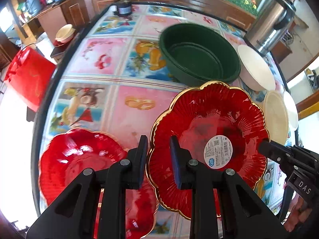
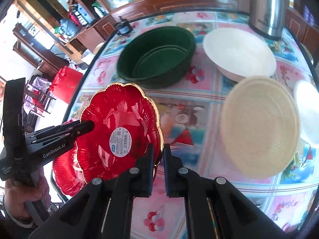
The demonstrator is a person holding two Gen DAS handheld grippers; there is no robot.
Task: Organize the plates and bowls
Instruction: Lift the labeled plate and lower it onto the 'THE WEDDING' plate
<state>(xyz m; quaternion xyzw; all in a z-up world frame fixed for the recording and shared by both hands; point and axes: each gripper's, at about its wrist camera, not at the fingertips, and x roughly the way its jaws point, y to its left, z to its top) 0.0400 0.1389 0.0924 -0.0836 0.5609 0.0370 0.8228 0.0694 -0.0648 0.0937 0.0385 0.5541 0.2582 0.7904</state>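
A red scalloped plate with a gold rim and a round white label [image 1: 209,139] [image 2: 119,131] is held tilted above the table. My left gripper [image 1: 158,149] stands at its left rim, the rim between the fingers with a gap still showing. My right gripper [image 2: 158,152] is shut on the opposite rim; it shows at the right in the left wrist view [image 1: 265,146]. A second red plate [image 1: 79,163] [image 2: 63,171] lies on the table under it. A green bowl [image 1: 199,53] [image 2: 157,55], a white bowl [image 1: 257,67] [image 2: 239,53] and a cream bowl [image 1: 276,115] [image 2: 259,127] stand further back.
The table [image 1: 119,91] has a colourful picture cloth and a dark rim. A steel kettle [image 1: 269,25] [image 2: 267,6] stands at the far right. Another white dish [image 2: 308,111] sits at the right edge. A red bag [image 1: 28,75] and wooden cabinets lie beyond the left edge.
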